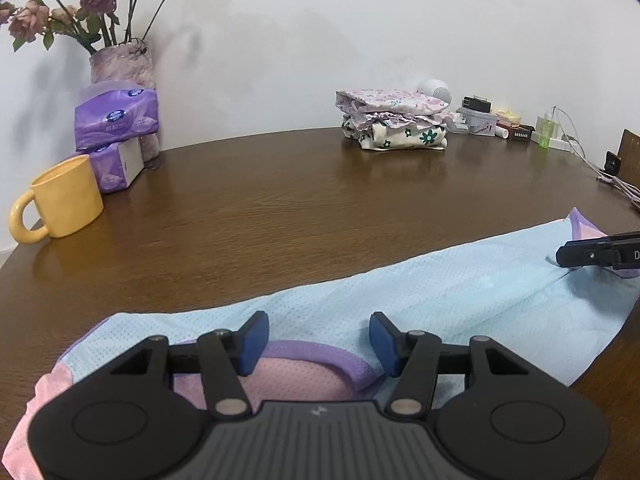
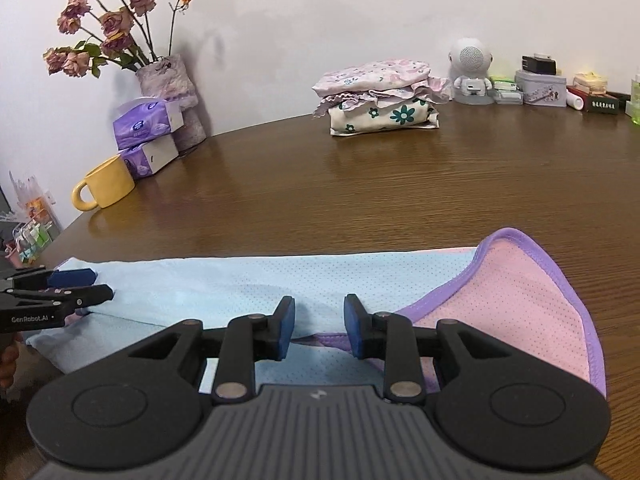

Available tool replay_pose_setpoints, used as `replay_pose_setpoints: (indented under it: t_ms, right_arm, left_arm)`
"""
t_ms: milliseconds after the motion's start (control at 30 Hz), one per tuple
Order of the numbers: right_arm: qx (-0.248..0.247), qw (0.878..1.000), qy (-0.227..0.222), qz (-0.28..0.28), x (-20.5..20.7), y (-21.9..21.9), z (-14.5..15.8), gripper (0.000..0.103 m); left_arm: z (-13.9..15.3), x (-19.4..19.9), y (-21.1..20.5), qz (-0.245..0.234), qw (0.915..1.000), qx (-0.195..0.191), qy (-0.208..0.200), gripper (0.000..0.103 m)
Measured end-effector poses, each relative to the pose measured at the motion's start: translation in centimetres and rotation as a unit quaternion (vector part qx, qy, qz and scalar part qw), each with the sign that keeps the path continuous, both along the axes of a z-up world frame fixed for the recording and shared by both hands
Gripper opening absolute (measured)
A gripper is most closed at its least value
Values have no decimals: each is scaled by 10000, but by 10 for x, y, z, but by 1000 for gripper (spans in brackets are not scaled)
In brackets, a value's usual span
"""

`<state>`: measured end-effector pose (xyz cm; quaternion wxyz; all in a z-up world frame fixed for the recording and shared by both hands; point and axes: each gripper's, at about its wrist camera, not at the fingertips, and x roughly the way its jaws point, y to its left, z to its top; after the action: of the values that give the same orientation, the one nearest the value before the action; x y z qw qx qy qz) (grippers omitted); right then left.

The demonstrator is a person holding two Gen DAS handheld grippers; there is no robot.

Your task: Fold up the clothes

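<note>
A light blue mesh garment (image 1: pixel 440 288) (image 2: pixel 224 280) with a pink panel (image 2: pixel 512 296) and purple trim lies folded in a long strip across the front of the brown table (image 1: pixel 280 208). My left gripper (image 1: pixel 318 332) hovers open over the strip's left end, above a purple-edged pink opening, pads clear of the cloth. In the right wrist view the left gripper (image 2: pixel 100 284) shows at the far left. My right gripper (image 2: pixel 319 314) is open just above the blue cloth beside the pink flap, nothing pinched. Its black fingertip (image 1: pixel 576 256) enters the left wrist view from the right.
A stack of folded floral clothes (image 1: pixel 394 120) (image 2: pixel 380 100) sits at the back. A yellow mug (image 1: pixel 66 196) (image 2: pixel 110 184), tissue packs (image 1: pixel 116 120) and a vase of dried roses (image 1: pixel 120 64) stand left. A white speaker figure (image 2: pixel 470 72), small boxes and a cable (image 1: pixel 616 188) fill the back right.
</note>
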<state>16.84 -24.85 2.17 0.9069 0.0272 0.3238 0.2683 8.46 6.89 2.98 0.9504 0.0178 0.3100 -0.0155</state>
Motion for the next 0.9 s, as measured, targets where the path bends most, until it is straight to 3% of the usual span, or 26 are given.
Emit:
replay_pose_setpoints:
  t_ms: [100,167,233,367,433,667,733,900]
  right_arm:
    - [-31,9999,-111,-3,-6,3,2,29]
    - [-35,9998,-195,-3,-10,5,5,35]
    - [-11,9993,-368,101,-19,8,10,47]
    - [-218,9983,-484,256,-26,21,13,53]
    - [-240,9985,-418,250,-26,25,13,61]
    - [-217,9990,-354,179,-37,32,12,86]
    - [-223,9988,-358,241,-44,33,11,103]
    - [-387,9973,-533,316,-58,36,13,103]
  left_arm:
    - [3,-2,-1,132,9999,-63,-39,55]
    - [8,-7,-3,172,9997,-108,-143,58]
    - [12,-13,-8,140,9994,-192,-269,69]
    - [17,-19,-22,158,9985,-358,-377,85]
    - [17,-21,-30,192,9983,-408,-360,91]
    - [14,-37,-47,321,9979,-481,-292,98]
    - [14,-43,-49,378,9977,-454,-323,99]
    - [12,-47,-49,562,9971,-413,-314,100]
